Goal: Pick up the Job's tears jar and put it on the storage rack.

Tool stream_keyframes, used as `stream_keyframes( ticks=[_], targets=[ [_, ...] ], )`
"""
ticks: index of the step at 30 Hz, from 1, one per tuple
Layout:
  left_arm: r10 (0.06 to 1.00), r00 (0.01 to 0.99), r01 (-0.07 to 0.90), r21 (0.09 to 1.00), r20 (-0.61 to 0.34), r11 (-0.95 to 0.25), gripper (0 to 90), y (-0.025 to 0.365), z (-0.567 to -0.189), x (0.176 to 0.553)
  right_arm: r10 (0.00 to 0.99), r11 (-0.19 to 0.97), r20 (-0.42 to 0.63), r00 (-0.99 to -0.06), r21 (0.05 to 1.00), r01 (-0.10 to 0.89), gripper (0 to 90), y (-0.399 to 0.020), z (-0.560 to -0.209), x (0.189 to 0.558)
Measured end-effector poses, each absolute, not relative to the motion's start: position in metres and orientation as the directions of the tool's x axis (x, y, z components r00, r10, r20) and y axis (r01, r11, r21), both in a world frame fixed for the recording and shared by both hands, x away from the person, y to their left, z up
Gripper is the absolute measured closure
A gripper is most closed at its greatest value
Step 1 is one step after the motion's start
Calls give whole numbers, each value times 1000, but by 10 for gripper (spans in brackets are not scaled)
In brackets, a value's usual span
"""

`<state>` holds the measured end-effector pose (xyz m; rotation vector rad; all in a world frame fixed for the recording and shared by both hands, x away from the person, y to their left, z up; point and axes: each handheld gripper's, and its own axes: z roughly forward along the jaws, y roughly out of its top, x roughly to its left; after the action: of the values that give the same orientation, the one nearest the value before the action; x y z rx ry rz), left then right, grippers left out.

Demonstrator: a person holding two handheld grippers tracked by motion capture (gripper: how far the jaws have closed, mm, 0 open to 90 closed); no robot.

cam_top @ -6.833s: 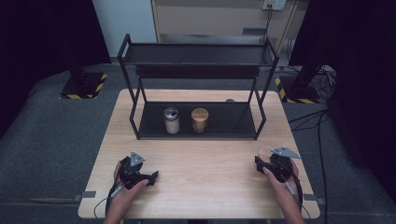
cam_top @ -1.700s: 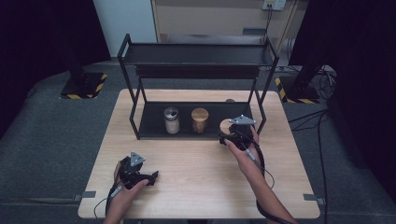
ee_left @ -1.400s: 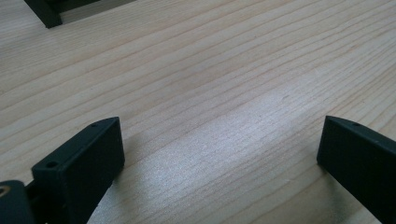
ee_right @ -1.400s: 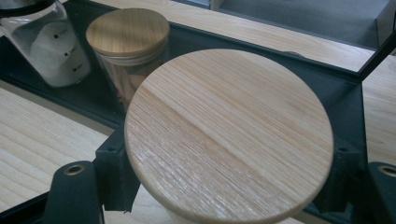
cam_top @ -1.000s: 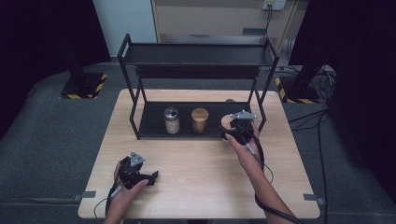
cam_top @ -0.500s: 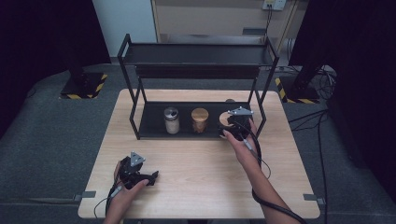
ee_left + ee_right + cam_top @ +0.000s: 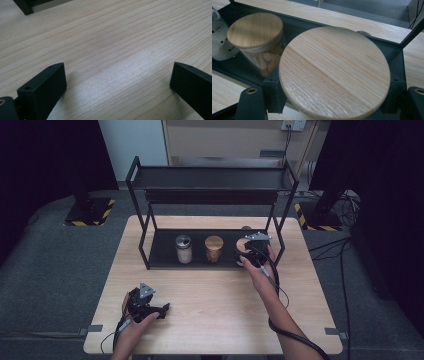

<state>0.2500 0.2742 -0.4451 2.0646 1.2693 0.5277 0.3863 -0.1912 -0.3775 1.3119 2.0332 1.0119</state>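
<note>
The right gripper's [image 7: 334, 100] fingers [image 7: 273, 93] pinch a jar with a round wooden lid [image 7: 334, 75] from both sides, pads pressed against the rim just below the lid. In the right gripper view the lid sits squarely between them, over the front edge of the black rack's lower shelf [image 7: 395, 53]. From above, the right gripper [image 7: 251, 251] is at the right end of that shelf, with the jar [image 7: 242, 245] beside a second wooden-lidded jar [image 7: 213, 248] and a metal-capped glass jar [image 7: 183, 248] standing in a row.

Nearly seven seconds ago the right hand rested at the near right edge of the worktop [image 7: 210, 315], well away from the rack. It has since reached forward, and over the last couple of seconds it has brought the held jar in to the shelf, easing slightly closer over the last second. The jar now seems to be at its place in the row, though whether its base rests on the shelf cannot be told. The likely next step is to let go.

The left gripper [image 7: 150, 307] has kept to the near left of the worktop throughout. Its fingers [image 7: 43, 87] are spread wide with only bare wood between them.
</note>
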Motion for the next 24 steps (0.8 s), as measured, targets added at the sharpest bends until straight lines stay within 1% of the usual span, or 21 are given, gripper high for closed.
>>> stream_keyframes(
  ticks=[24],
  targets=[
    [893, 450, 632, 706, 3, -320, 0, 274, -445, 250, 926, 231, -12, -377, 807, 543, 261, -182, -387, 402]
  ],
)
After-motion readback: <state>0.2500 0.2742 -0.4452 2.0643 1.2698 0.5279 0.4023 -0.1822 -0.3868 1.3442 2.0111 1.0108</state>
